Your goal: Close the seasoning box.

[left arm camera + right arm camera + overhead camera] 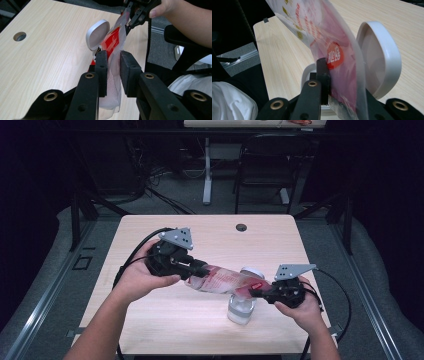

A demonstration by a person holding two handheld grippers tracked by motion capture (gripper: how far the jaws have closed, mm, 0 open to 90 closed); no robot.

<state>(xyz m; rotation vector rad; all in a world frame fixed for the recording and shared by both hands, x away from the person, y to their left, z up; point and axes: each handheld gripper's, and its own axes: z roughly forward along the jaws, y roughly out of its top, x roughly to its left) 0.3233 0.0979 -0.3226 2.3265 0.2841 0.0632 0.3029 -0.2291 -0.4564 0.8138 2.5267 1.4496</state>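
Claws share one job: the left claw [199, 269] pinches the clear red-printed pouch [227, 281] at one end, the right claw [256, 292] clamps the other end, stretching it level just above an open jar [241, 309] on the surface [150, 320], likely for pouring.

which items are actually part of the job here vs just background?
In the job:
- clear plastic pouch with red print, stretched between both grippers
- left gripper, clamped on one end
- right gripper, clamped on the other end
- clear jar with open white flip lid, directly under the pouch

Lying about:
- black folding chair beyond the table
- round cable hole in the tabletop
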